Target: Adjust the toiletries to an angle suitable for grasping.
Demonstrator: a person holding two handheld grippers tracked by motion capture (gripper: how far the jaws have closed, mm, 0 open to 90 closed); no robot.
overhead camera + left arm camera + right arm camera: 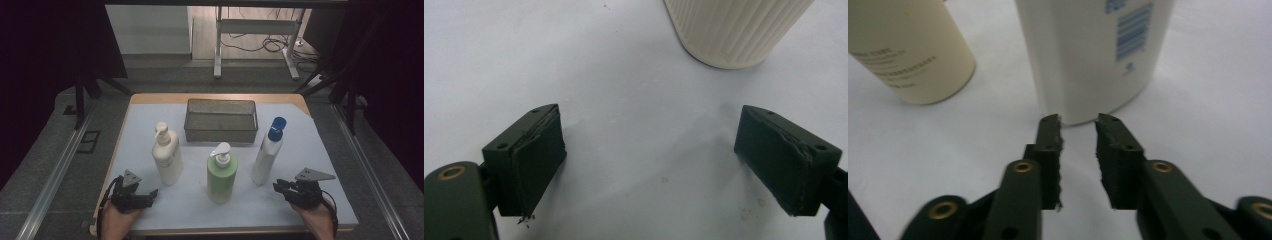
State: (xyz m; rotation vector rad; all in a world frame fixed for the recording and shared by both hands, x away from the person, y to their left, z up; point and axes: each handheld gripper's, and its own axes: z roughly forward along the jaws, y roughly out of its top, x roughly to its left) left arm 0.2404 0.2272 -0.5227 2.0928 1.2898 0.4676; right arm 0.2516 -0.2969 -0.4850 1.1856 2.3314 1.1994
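The white bottle with the blue cap (267,155) stands upright on the pale table cover (320,150), at the right end of a row of three bottles and in front of the wire basket's (220,120) right corner. The right gripper (278,186) lies just in front of it and a little to its right, near the table's front edge, with its jaws pointing left and slightly away from the person, toward the bottle's base. In the right gripper view the bottle (1088,55) rises straight ahead, its long axis vertical, and its foot sits just beyond the jaw tips. Those jaws stand close together with a narrow gap and nothing between them. They look too narrow to take the bottle's body, so I judge they would have to spread before any grasp from the side. Whether the tips touch the bottle's base is hard to tell from this angle; they seem just short of it. The left gripper (150,196) rests at the front left, its jaws spread wide and empty, with the cream pump bottle (166,155) just beyond them. The green pump bottle (221,172) stands between the two hands, so the right hand is plainly nearer the blue-capped bottle.
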